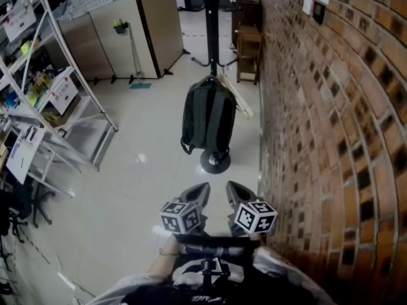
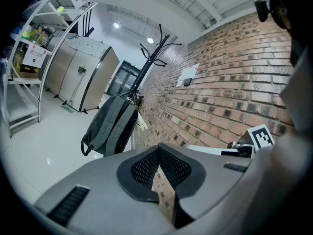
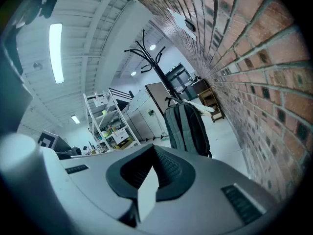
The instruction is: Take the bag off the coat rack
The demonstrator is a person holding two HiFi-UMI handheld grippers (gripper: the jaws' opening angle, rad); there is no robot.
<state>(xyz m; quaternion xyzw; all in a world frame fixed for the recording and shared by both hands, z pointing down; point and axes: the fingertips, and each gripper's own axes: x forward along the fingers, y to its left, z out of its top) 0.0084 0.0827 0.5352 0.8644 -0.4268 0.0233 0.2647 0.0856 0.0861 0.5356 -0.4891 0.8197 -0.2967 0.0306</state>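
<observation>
Bag (image 1: 208, 116) hangs from the coat rack (image 1: 212, 18) above glossy pale floor (image 1: 140, 189), metal shelving (image 1: 44, 75) left, brick wall (image 1: 331, 138) right; your left gripper (image 1: 202, 189) and right gripper (image 1: 233, 188), both pressed together and empty, hover well apart from it.

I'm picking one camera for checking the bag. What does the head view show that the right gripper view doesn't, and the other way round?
Head view only: the coat rack's round base on the floor, and both claws, left claw and right claw, side by side, short of the bag. Right gripper view only: the ceiling with a strip light. Both: the bag hanging on the rack, the brick wall and the metal shelf.
</observation>
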